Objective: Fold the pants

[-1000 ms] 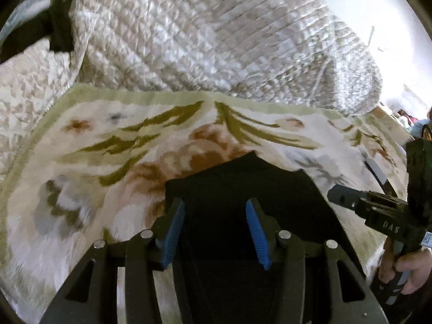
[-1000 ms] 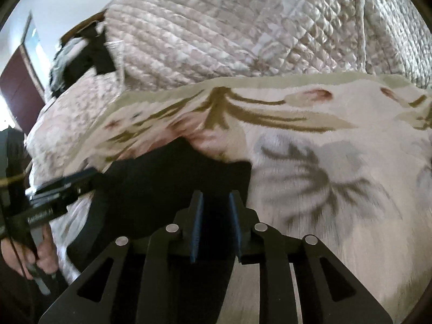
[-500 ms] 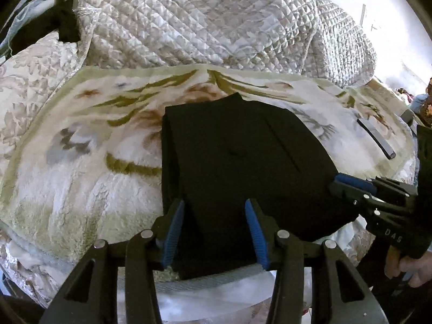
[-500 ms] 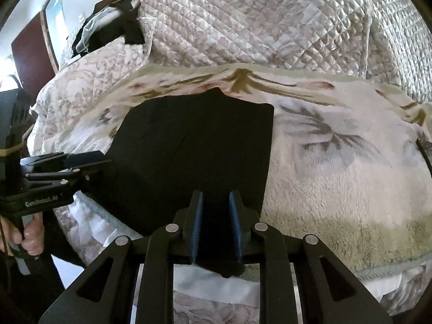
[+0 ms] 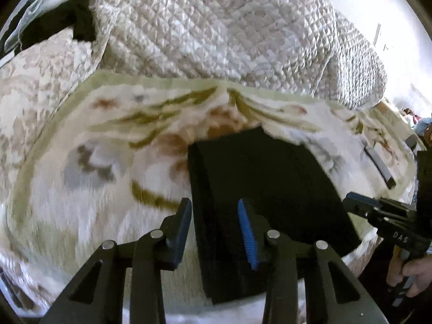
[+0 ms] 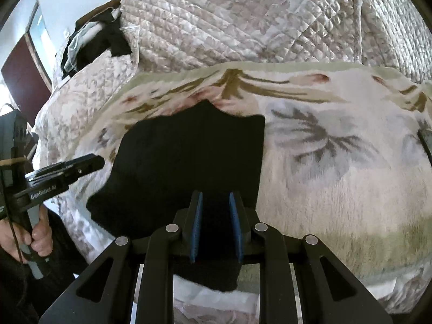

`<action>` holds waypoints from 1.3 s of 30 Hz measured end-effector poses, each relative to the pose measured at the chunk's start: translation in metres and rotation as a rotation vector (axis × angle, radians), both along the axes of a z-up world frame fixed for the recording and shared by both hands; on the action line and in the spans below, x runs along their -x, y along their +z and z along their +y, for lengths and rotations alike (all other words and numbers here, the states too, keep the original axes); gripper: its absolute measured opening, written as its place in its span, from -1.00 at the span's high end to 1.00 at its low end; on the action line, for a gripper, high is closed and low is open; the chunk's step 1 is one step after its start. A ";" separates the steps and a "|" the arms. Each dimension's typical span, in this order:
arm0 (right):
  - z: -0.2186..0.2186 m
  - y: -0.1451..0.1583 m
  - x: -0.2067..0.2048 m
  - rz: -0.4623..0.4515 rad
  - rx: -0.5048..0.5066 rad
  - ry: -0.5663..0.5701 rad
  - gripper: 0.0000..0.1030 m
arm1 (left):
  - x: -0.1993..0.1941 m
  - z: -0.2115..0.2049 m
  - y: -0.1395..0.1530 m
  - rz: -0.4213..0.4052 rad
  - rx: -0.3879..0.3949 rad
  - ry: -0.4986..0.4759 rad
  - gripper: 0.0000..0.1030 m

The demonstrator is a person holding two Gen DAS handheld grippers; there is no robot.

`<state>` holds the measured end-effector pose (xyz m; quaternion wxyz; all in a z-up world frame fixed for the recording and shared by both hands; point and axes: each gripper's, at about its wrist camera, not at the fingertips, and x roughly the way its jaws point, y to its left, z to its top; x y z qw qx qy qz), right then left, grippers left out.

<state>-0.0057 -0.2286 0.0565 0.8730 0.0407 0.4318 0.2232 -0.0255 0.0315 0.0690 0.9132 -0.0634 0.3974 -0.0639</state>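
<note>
Black folded pants [image 5: 264, 178] [image 6: 189, 156] lie on a floral blanket [image 5: 102, 162] [image 6: 337, 167], their near end hanging over the bed's front edge. My left gripper [image 5: 213, 208] hovers over the pants' near left edge. Its jaws are closing, that edge lies between the blue pads, and no pad visibly presses on it. My right gripper [image 6: 215, 198] is shut on the pants' near right corner, with black cloth filling the narrow gap. Each view shows the other gripper in a hand: the right gripper [image 5: 359, 205], the left gripper [image 6: 81, 164].
A heaped quilted cover [image 5: 229, 27] [image 6: 256, 19] rises behind the blanket. Dark clothes [image 5: 54, 24] [image 6: 94, 43] lie at the back left. A flat dark bar [image 5: 379, 167] rests on the blanket to the right. A brown door [image 6: 24, 81] stands far left.
Both grippers pulled back toward the bed's edge, then moved forward again. The left gripper shifted to the pants' left edge and its jaws narrowed. The right jaws kept their narrow grip.
</note>
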 end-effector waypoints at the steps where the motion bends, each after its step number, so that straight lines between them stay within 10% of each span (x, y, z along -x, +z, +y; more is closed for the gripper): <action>1: -0.001 0.002 -0.002 -0.004 -0.005 -0.004 0.61 | -0.006 0.001 0.003 -0.006 0.001 0.004 0.25; 18: -0.032 -0.012 -0.027 0.063 -0.093 -0.054 0.61 | -0.024 0.016 -0.018 0.041 0.093 -0.048 0.24; 24: -0.039 -0.021 -0.031 0.105 -0.163 -0.074 0.09 | -0.020 0.017 -0.023 0.048 0.134 -0.047 -0.01; 39: -0.022 -0.030 -0.049 0.158 -0.149 -0.046 0.09 | -0.042 -0.003 -0.028 0.078 0.082 -0.006 -0.18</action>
